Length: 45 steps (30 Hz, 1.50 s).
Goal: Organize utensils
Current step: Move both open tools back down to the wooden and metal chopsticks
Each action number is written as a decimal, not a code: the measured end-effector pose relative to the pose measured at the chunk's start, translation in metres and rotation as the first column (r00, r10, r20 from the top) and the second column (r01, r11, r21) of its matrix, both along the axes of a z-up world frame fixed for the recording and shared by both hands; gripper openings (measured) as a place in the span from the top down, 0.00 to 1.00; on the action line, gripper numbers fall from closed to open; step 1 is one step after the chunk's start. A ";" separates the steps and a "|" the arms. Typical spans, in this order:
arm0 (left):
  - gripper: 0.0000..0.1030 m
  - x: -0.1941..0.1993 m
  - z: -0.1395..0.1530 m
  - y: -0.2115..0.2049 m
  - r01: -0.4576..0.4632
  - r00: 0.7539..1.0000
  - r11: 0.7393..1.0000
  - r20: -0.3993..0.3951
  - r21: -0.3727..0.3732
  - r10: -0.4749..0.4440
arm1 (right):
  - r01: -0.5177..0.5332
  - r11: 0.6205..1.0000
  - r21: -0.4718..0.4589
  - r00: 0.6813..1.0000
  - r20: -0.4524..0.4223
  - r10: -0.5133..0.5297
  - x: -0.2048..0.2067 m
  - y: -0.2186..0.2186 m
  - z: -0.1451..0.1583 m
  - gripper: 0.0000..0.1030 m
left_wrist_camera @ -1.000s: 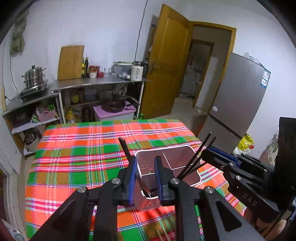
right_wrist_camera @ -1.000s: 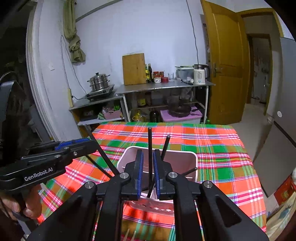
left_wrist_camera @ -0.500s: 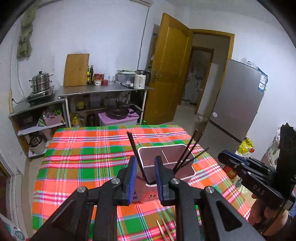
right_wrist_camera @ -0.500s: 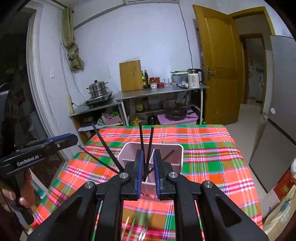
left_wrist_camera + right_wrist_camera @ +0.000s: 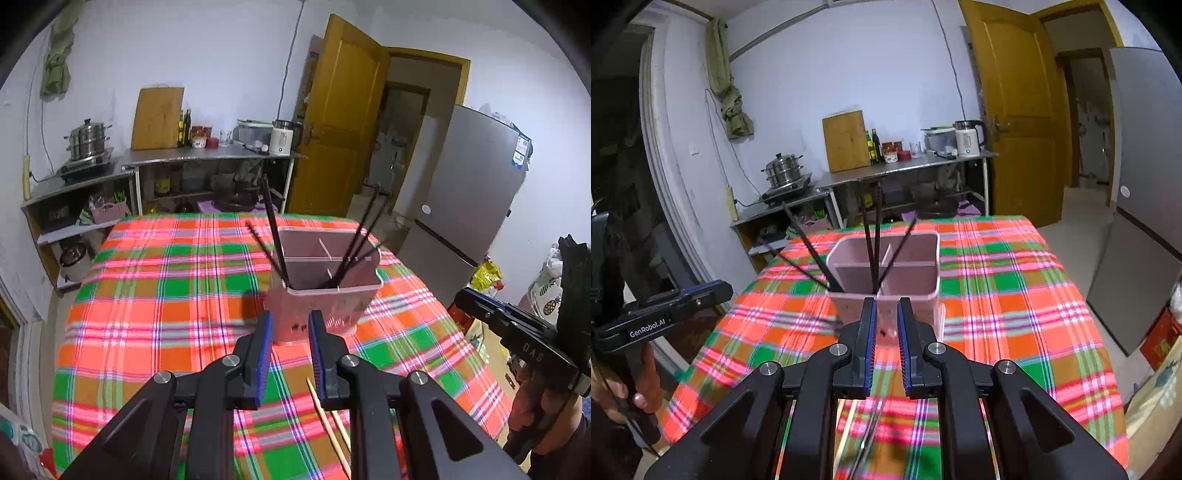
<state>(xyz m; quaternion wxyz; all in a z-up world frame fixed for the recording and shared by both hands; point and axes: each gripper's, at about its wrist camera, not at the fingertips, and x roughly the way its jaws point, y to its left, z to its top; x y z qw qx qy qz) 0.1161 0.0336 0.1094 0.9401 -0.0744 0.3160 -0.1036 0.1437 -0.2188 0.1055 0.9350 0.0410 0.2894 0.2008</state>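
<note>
Both grippers drawn back from the pink caddy (image 5: 325, 299), standing mid-table on the plaid cloth (image 5: 155, 295). Left gripper (image 5: 290, 354) with jaws narrowly parted and nothing between them; right gripper (image 5: 886, 332) likewise, a slim gap and no load. Black chopsticks (image 5: 273, 229) leaning in the caddy's near compartments — some at the left corner, others fanned against the divider (image 5: 327, 249), tilted because the bin is far wider than the sticks. Probably a pause between deliveries, with jaws kept nearly closed, ready for thin sticks. On the cloth near the table's front edge, pale wooden chopsticks (image 5: 328, 421) lying loose beneath the left gripper's fingers, and in the right wrist view more sticks (image 5: 849, 424) partly hidden under the right gripper — likely the next pickups. Thin and flat on the fabric, so liable to roll or slip at the pinch. A low, shallow approach seems called for.
</note>
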 end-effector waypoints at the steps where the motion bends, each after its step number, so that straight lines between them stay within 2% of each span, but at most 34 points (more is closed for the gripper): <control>1: 0.82 -0.005 -0.005 0.000 0.001 1.000 1.000 -0.006 -0.002 -0.001 | 0.000 1.000 -0.002 1.000 -0.004 0.000 -0.003 -0.001 -0.002 0.89; 11: 0.82 -0.028 -0.038 -0.006 0.029 0.997 1.000 -0.066 -0.004 -0.029 | -0.008 1.000 -0.027 0.998 -0.058 0.006 -0.031 -0.005 -0.028 0.89; 22: 0.82 -0.031 -0.064 -0.016 0.047 0.990 0.998 -0.132 -0.028 -0.050 | -0.009 0.999 -0.033 0.995 -0.101 0.006 -0.039 -0.006 -0.045 0.89; 32: 0.82 -0.019 -0.090 -0.026 0.057 0.977 0.997 -0.202 -0.050 -0.066 | -0.016 0.999 -0.040 0.991 -0.133 0.010 -0.036 -0.004 -0.057 0.89; 45: 0.82 0.016 -0.138 -0.045 0.059 0.944 0.995 -0.320 -0.076 -0.080 | -0.032 0.998 -0.050 0.983 -0.183 0.023 -0.026 0.002 -0.075 0.89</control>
